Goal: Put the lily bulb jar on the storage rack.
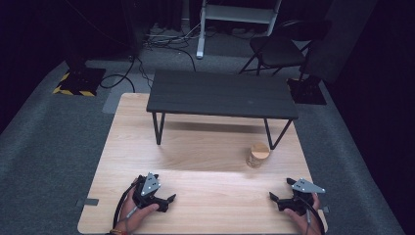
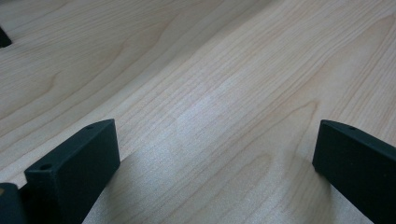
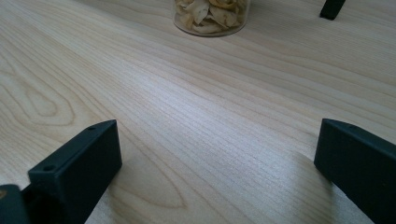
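Note:
A clear jar with a wooden lid, filled with pale chips, stands on the wooden table right of centre. Its base shows at the top of the right gripper view, jar. My left gripper rests near the table's front left, held by a hand, jaws wide apart with bare wood between them. My right gripper lies near the front right corner, below the jar, also open and holding nothing.
A low black bench on thin metal legs stands across the far half of the table. One bench foot shows beyond the jar. Grey carpet, cables and a dark chair lie behind the table.

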{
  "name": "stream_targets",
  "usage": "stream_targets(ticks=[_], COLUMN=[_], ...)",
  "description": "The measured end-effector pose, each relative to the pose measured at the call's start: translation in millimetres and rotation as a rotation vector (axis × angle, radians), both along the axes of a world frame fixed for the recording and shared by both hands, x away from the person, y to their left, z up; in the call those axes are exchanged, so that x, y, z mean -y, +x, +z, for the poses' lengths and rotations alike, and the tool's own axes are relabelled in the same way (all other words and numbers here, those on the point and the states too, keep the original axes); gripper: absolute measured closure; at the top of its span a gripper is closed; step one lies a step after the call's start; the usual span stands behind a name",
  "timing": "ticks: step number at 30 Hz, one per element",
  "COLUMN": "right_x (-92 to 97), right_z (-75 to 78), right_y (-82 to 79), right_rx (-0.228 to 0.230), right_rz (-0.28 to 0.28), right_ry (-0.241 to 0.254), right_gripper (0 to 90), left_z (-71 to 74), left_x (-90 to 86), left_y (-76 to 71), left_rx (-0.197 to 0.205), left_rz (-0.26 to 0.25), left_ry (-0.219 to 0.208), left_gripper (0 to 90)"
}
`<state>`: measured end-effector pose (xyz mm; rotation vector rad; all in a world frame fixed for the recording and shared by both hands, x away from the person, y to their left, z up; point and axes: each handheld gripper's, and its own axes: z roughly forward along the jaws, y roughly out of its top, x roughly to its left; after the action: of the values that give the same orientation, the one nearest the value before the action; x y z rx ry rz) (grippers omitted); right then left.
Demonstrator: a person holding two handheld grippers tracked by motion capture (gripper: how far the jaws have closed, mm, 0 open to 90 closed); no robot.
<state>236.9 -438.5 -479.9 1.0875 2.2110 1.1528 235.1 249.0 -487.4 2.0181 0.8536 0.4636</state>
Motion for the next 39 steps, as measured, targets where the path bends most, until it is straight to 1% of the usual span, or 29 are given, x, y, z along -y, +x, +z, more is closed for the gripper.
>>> stream_targets(ticks=[14,17,18,20,22,23,24,25,26,27,28,29,30,31,32,34,37,39], right_x=[0.0,-3.0,-2.7,-2.1,-2.1,-0.7,0.6,-0.1,-0.1,-1.4,-4.4,-6.1,-6.1,-11.7,-14.4,-20.2,-29.7,-34.7], right_z=[0.2,0.3,0.9,5.8,9.0,12.2,16.1,21.9,21.9,28.7,41.9,47.9,47.9,58.2,62.9,70.5,79.7,84.3], right_y=[0.1,1.2,2.4,5.9,6.2,8.1,10.4,12.9,12.9,16.2,24.9,29.7,29.7,37.5,41.9,50.4,63.4,71.3], right_rx=[0.000,0.000,-0.002,-0.022,-0.024,-0.030,-0.035,-0.029,-0.029,-0.020,-0.015,-0.016,-0.016,-0.004,-0.001,0.006,0.003,0.002], right_rz=[0.000,-0.009,-0.001,0.006,-0.017,-0.019,-0.020,-0.011,-0.011,0.007,0.036,0.045,0.045,0.055,0.065,0.085,0.104,0.116], right_ry=[-0.001,-0.001,-0.003,-0.013,-0.006,0.000,0.016,0.010,0.010,-0.006,-0.021,-0.024,-0.024,-0.036,-0.040,-0.049,-0.064,-0.061], right_gripper=[0.2,0.0,0.0,0.2,0.5,0.5,0.5,0.5,0.5,0.5,0.5,0.5,0.5,0.5,0.5,0.5,0.5,0.5], left_z=[0.2,0.3,0.3,0.3,0.3,0.3,0.4,0.4,0.4,0.3,0.3,0.3,0.3,0.3,0.3,0.4,0.3,0.3], left_x=[-0.1,-0.1,0.0,0.0,0.0,0.0,0.5,0.6,0.6,0.7,0.8,0.8,0.8,0.8,0.8,0.8,0.8,0.8], left_y=[0.2,0.3,0.3,0.3,0.3,0.3,0.2,0.2,0.2,0.2,0.2,0.2,0.2,0.2,0.2,0.2,0.2,0.2], left_rx=[0.001,0.001,0.001,0.001,0.001,0.001,0.000,0.001,0.001,0.001,0.001,0.001,0.001,0.001,0.001,0.001,0.001,0.001], left_rz=[-0.001,-0.001,-0.001,-0.001,0.000,-0.001,0.001,0.002,0.002,0.003,0.003,0.003,0.003,0.003,0.003,0.003,0.003,0.003], left_ry=[0.002,0.002,0.002,0.002,0.002,0.002,0.002,0.002,0.002,0.002,0.002,0.002,0.002,0.002,0.002,0.002,0.002,0.002], left_gripper=[0.5,0.5,0.5,0.5,0.5,0.5,0.5,0.5,0.5,0.5,0.5,0.5,0.5,0.5,0.5,0.5,0.5,0.5])
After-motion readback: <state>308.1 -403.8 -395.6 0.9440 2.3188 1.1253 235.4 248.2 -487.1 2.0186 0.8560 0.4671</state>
